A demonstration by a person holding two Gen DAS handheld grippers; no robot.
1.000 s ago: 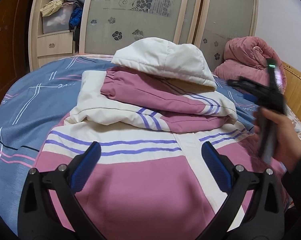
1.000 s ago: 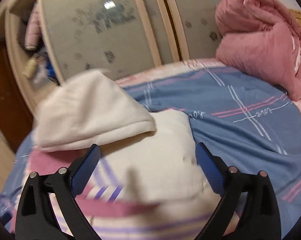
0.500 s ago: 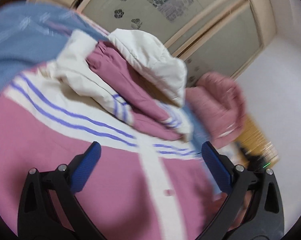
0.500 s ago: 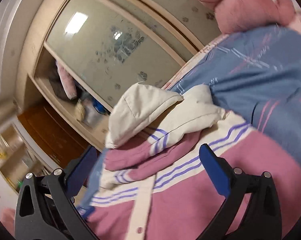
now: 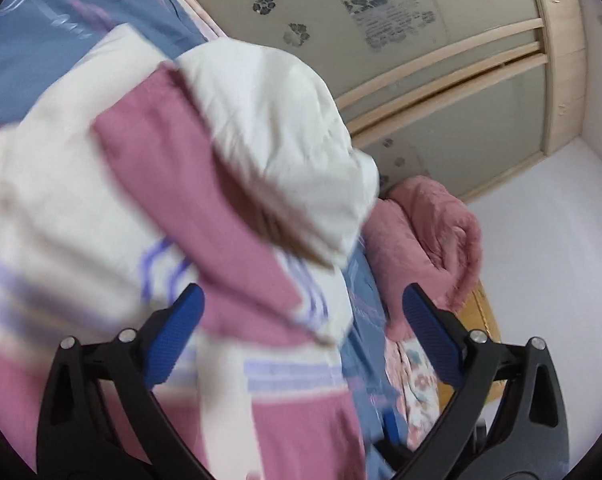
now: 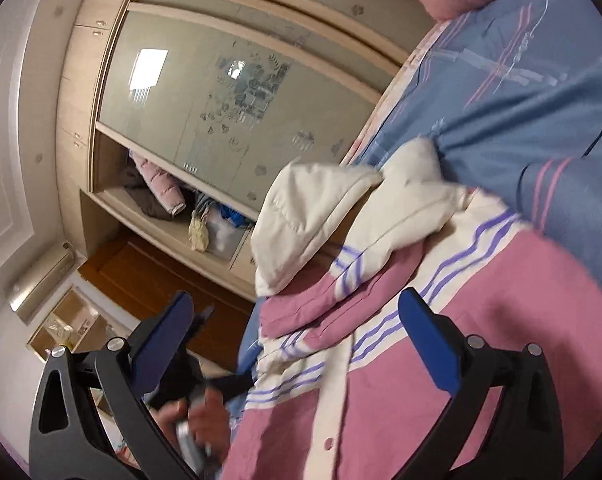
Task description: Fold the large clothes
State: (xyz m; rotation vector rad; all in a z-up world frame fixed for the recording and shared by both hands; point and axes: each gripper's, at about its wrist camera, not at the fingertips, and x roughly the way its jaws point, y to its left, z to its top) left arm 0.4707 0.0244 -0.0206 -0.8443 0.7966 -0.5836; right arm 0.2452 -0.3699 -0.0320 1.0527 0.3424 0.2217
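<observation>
Both views now tilted versus a second ago; left camera has swung right and closer to the hooded jacket (image 5: 229,208), blurred. Left gripper (image 5: 301,340) wide open, empty, jacket's folded sleeves straight ahead between the fingers. Right gripper (image 6: 297,344) wide open, empty, above the jacket on the blue bedsheet (image 6: 521,92); pink quilt (image 5: 429,232) far right.

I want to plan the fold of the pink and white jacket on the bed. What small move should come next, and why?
Probably bring both open grippers down to the jacket's near pink hem and grip it. The left gripper and right gripper hold nothing, while the sleeves already lie folded across the chest under the white hood, so the bottom half seems the part left to fold up.
</observation>
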